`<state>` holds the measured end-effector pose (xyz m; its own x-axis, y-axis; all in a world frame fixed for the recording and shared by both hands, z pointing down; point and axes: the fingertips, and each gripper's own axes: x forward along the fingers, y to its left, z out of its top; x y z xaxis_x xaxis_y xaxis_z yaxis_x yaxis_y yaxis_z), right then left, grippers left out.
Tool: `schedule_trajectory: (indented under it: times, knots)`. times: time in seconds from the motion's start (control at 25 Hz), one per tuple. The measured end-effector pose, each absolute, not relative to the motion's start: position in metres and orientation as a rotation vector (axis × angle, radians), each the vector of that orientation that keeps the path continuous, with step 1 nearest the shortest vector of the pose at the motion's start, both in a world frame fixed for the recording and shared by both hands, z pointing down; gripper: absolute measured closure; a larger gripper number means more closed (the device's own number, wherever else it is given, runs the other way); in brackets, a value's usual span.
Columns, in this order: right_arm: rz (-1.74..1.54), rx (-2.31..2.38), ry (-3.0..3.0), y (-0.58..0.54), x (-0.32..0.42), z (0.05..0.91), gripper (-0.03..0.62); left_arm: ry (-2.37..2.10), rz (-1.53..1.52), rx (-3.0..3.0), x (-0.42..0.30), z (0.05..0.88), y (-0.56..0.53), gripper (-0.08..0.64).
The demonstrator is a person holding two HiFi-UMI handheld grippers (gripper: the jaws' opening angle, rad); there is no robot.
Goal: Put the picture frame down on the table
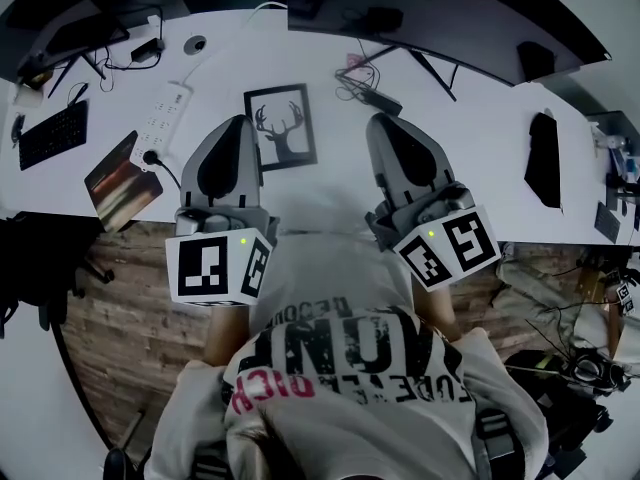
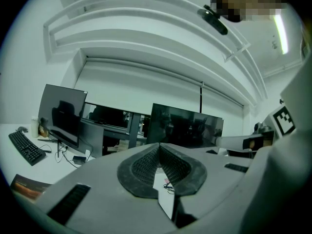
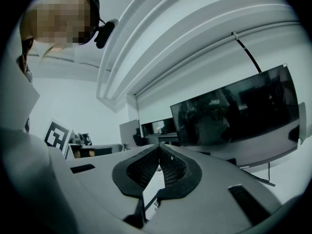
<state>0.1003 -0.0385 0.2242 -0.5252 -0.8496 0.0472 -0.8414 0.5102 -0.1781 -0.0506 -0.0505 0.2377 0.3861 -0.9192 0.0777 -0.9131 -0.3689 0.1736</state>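
Note:
The picture frame, black-rimmed with a deer-head print, lies flat on the white table, between the tips of the two grippers. My left gripper points up over the table's front edge, just left of the frame, its jaws closed with nothing in them. My right gripper is to the frame's right, a short gap away, also closed and empty. In the left gripper view the pads meet at the tip. The right gripper view shows its pads touching as well. Neither gripper view shows the frame.
A power strip, a keyboard and a dark printed pad lie at the left. Cables and monitor stands sit behind the frame. A black object lies at the right. Monitors stand at the back.

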Motion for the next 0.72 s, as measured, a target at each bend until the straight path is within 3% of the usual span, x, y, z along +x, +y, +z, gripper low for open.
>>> schedule_trajectory:
  times: [0.72]
  knots:
    - [-0.285,-1.516,2.726,-0.0448,0.0977,0.2336,0.591,-1.649,-0.03,2.43,-0.0565,0.2438,-0.0536,0.557]
